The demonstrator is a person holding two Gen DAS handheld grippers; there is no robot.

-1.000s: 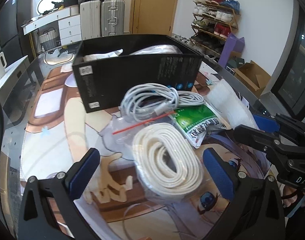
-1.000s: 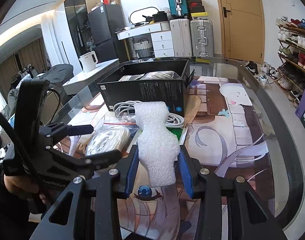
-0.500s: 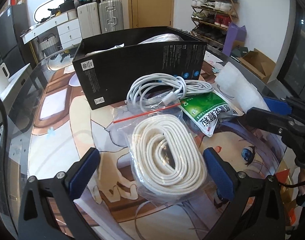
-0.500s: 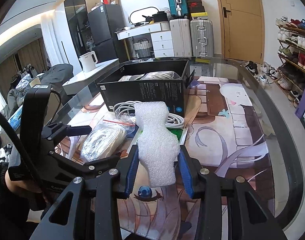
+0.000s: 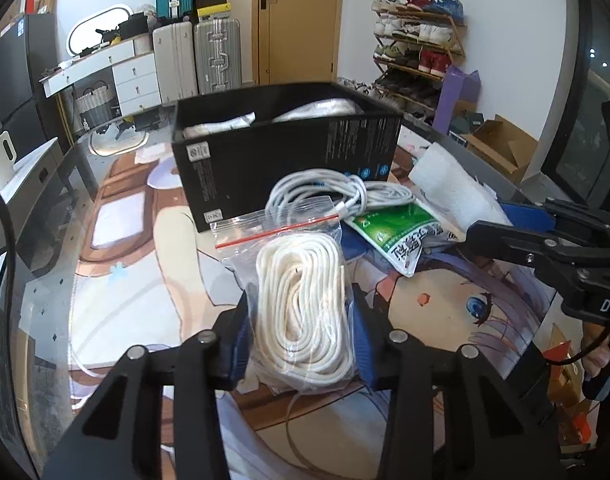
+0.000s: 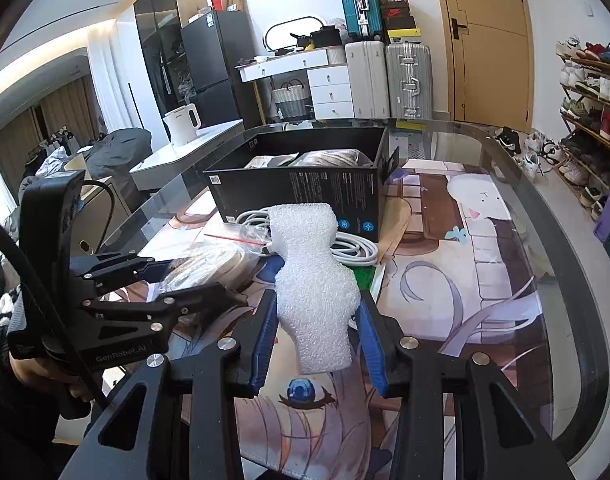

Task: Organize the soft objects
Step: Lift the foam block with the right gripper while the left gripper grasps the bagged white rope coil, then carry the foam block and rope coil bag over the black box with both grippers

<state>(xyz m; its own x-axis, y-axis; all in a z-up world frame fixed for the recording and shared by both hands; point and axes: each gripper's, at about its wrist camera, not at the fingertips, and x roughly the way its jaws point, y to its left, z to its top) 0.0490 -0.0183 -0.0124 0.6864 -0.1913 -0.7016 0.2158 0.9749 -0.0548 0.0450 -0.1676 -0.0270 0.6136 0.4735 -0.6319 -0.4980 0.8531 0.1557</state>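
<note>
Here the left gripper [image 5: 301,332] clamps the bagged white rope [image 5: 303,312] above the table mat [image 5: 145,280]; behind lies the black box [image 5: 285,160] — rightward, the right gripper [image 6: 317,340] pinches the foam sheet [image 6: 313,280].

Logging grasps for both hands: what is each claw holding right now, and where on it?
Left claw: clear zip bag of coiled white rope, pinched across its lower half. Right claw: white foam sheet, gripped near its bottom end.

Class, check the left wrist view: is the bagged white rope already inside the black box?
No, the bagged white rope sits clamped in the left gripper, short of the black box.
</note>
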